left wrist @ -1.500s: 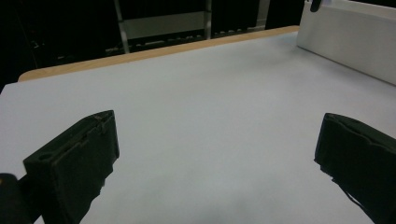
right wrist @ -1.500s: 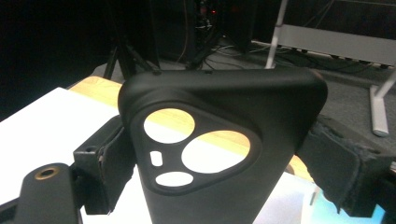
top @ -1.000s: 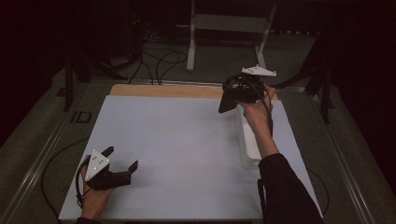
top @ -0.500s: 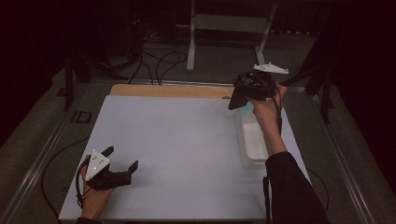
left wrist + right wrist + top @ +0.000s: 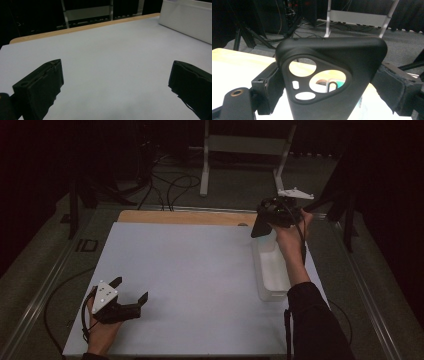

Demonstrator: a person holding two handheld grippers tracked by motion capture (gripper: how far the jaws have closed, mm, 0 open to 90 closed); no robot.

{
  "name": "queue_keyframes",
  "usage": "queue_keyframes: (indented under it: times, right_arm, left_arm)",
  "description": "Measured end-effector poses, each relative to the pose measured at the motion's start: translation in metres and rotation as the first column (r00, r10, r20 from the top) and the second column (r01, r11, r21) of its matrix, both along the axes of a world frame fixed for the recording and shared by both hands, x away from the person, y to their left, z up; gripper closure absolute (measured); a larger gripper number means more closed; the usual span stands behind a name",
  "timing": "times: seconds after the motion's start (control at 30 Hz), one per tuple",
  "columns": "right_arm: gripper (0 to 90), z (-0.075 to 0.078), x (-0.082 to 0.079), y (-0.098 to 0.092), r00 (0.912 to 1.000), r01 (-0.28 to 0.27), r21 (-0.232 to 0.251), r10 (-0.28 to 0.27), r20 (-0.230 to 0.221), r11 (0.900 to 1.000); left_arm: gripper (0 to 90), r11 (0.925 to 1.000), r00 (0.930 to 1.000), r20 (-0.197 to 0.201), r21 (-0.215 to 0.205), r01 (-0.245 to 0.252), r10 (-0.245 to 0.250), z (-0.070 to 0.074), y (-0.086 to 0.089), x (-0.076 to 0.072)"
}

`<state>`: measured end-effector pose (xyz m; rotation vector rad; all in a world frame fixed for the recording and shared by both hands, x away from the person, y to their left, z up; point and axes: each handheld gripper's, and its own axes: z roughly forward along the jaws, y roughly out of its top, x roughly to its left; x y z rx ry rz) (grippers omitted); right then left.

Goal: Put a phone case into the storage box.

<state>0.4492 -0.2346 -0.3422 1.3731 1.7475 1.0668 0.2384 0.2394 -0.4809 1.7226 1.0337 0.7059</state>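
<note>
Your right gripper [image 5: 261,226] has its fingers clamped on a black phone case [image 5: 329,77], held above the far end of the white bin [image 5: 272,270] at the tabletop's [image 5: 200,270] right edge. Keep the clamp firm and the case level; whether it is going in or coming out is unclear from here. Your right forearm stretches forward, wrist raised. Your left gripper [image 5: 131,296] rests near the front-left corner, fingers apart, empty.

The phone case [image 5: 332,75] looks like matt black plastic, the bin [image 5: 272,270] translucent plastic, the table edge [image 5: 185,216] wood.
</note>
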Motion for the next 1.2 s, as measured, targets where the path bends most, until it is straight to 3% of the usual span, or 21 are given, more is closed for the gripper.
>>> queue_keyframes:
  times: [0.4,1.2]
  right_arm:
    - [14.9,-0.005,0.005,-0.005,0.9991,0.038,-0.024,-0.038,-0.017,0.999]
    - [14.8,-0.014,0.007,-0.02,0.9931,0.107,-0.007,-0.107,-0.048,0.994]
  left_arm:
    - [0.3,1.0,1.0,-0.001,0.001,0.0,0.0,0.0,0.0,0.0]
    - [0.3,1.0,1.0,-0.001,0.001,-0.001,0.001,0.0,-0.001,0.0]
